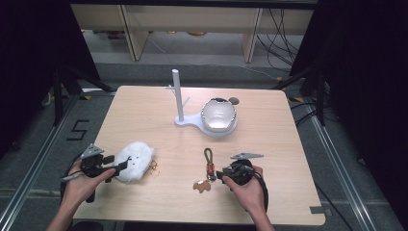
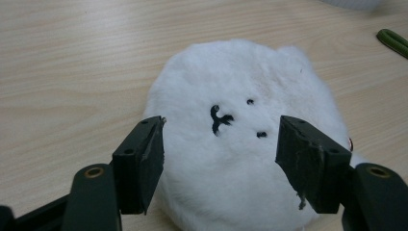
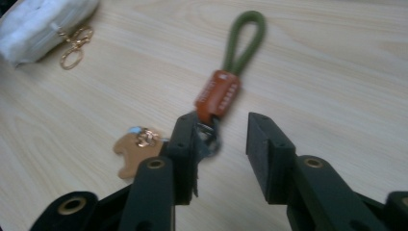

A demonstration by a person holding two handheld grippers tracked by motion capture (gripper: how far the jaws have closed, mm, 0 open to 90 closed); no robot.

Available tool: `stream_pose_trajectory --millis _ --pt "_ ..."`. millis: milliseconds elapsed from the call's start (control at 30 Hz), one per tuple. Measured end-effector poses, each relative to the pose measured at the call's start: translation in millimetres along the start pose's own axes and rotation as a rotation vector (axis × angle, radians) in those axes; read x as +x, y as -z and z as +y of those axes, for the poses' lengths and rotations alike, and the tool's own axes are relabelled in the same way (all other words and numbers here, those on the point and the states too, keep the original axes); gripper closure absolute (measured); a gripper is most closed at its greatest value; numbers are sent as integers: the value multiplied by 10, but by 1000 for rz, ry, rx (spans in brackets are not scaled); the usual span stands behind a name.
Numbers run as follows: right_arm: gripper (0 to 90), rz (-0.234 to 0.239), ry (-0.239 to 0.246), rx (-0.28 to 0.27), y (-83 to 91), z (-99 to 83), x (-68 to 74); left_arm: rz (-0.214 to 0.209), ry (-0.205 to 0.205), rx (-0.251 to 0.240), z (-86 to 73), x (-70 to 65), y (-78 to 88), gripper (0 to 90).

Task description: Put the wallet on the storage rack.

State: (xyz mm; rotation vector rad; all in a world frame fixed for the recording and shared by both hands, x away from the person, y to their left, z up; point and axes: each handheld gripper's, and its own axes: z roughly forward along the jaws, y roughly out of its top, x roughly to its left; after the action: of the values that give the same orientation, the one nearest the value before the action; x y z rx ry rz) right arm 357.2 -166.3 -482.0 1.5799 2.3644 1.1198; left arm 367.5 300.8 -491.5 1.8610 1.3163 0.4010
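A white fluffy plush charm (image 1: 136, 159) with a small stitched face (image 2: 221, 118) lies at the table's front left, its gold clasp (image 1: 154, 167) on the right side. My left gripper (image 1: 121, 167) stands open at its left edge; in the left gripper view the gripper (image 2: 221, 144) has the plush between wide jaws that do not squeeze it. A keychain with a green cord loop (image 3: 245, 41), a brown leather sleeve (image 3: 217, 94) and a tan bear-shaped tag (image 3: 132, 154) lies front centre. My right gripper (image 3: 223, 139) is open at its lower end, the metal clip beside the left jaw.
A white stand with an upright peg (image 1: 177, 94) and a shiny dish (image 1: 219, 115) on its base sits at the back centre of the wooden table (image 1: 144, 110). The plush's edge (image 3: 33, 29) and clasp (image 3: 74, 48) lie left of the keychain.
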Motion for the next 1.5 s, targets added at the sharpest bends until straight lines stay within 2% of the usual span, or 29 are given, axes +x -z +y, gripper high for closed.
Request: stream_pose_trajectory --millis 33,67,100,133,200,233,267,300,333,433,467,533,567,600,667,767,800,833,900,967,1000,1067,1100,1167,1233,1267,1333,1400,1500 --pt "621 1 -57 5 28 -15 3 -6 17 -2 8 -1 -18 328" --pt "613 -3 -59 -6 43 -20 -34 -10 8 13 22 23 -29 329" --pt "600 -25 -29 1 67 -19 -106 -10 8 13 22 23 -29 329" --pt "590 -38 -25 0 74 -21 -139 -13 20 22 56 35 -44 329" --pt "577 -46 -47 15 89 -28 -181 -4 7 44 92 53 -40 329" --pt "575 -58 -75 39 104 -29 -176 -9 15 53 119 61 -48 329" --pt "569 -32 -40 22 103 -32 -221 -8 3 65 135 75 -45 330" --pt "565 -54 -72 41 109 -33 -210 -8 6 70 163 82 -55 331" --pt "563 -60 -87 54 118 -30 -216 -5 -2 98 191 95 -47 331" --pt "560 -53 -89 56 134 -21 -238 0 -16 126 248 122 -47 331" --pt "557 -62 -90 56 147 1 -252 10 -35 161 311 152 -44 334" --pt "557 -67 -87 55 163 20 -255 27 -44 180 370 165 -49 337" --pt "557 -66 -82 54 172 23 -257 17 -37 174 388 171 -68 339" --pt "557 -57 -87 40 181 25 -251 33 -41 196 420 168 -66 341" --pt "555 -49 -85 42 189 22 -250 29 -32 209 451 170 -94 342" --pt "553 -41 -87 46 183 11 -254 11 -39 284 484 220 -166 342" --pt "553 -52 -93 57 177 9 -262 11 -27 299 476 241 -221 342" --pt "553 -34 -98 48 176 1 -274 9 -21 325 473 262 -262 341" --pt "552 -34 -100 49 179 -4 -280 6 -9 363 457 285 -335 342" --pt "551 -30 -101 48 182 -5 -282 2 0 370 435 297 -383 341" --pt "550 -47 -102 53 187 -1 -280 4 36 370 427 282 -396 340" --pt "549 -48 -122 54 187 3 -270 -1 36 372 430 289 -399 344" --pt "548 -23 -152 55 201 5 -242 -6 16 373 434 306 -399 347" --pt "547 -29 -153 54 196 9 -241 -8 22 376 431 308 -400 363" --pt "546 -25 -152 54 198 8 -237 -13 29 383 415 311 -408 382" --pt "543 -29 -99 41 188 4 -276 -18 55 380 398 306 -420 401" --pt "542 -24 -95 41 190 1 -278 -31 77 369 385 308 -424 430" --pt "542 -23 -96 41 188 0 -276 -40 74 366 372 311 -414 476" --pt "540 -19 -94 32 178 -2 -273 -29 77 336 347 279 -415 529"
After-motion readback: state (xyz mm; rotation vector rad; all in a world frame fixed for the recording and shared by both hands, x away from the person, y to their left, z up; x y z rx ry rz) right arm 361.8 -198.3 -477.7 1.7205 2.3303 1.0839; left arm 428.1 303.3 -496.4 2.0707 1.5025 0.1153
